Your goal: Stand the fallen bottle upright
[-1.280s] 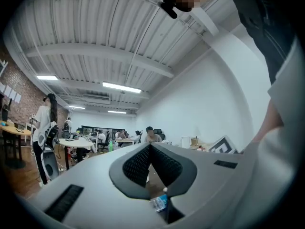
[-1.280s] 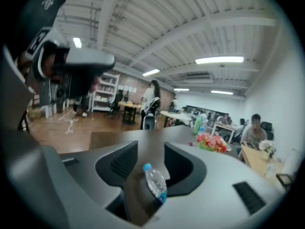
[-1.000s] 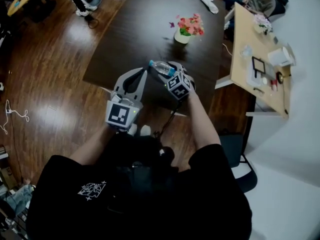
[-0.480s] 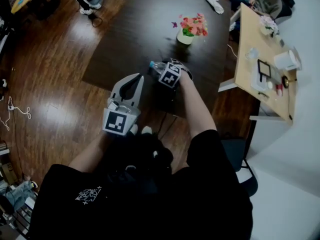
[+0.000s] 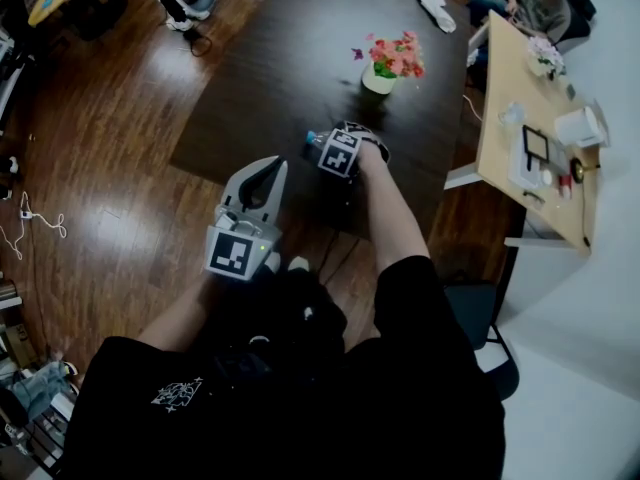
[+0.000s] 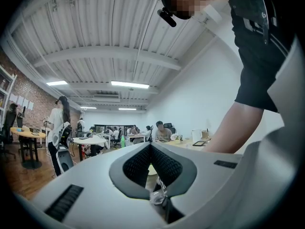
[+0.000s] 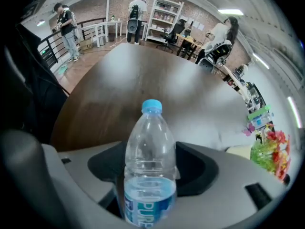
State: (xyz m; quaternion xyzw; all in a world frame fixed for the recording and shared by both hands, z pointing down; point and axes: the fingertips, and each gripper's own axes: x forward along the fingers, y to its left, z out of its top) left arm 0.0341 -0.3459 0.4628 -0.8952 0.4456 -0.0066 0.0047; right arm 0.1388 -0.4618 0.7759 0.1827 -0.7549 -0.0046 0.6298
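Observation:
A clear water bottle with a blue cap and blue label sits between the jaws of my right gripper. The pads press on its sides, and its cap points away over the dark table. These jaws have just been opening a little, with the bottle still between them. In the head view my right gripper points steeply down near the table's front edge. Only the bottle's cap end shows at its left. My left gripper is shut and empty, level, off the table's front edge; its pads meet.
A flower pot with pink flowers stands on the dark table beyond the gripper, and a white cloth lies at the far end. A light wooden desk with small items stands at the right. Wood floor lies to the left.
My right gripper has sunk toward the table and tipped to point more steeply down, carrying the bottle, which is now mostly hidden under it in the head view. The left gripper has hardly moved.

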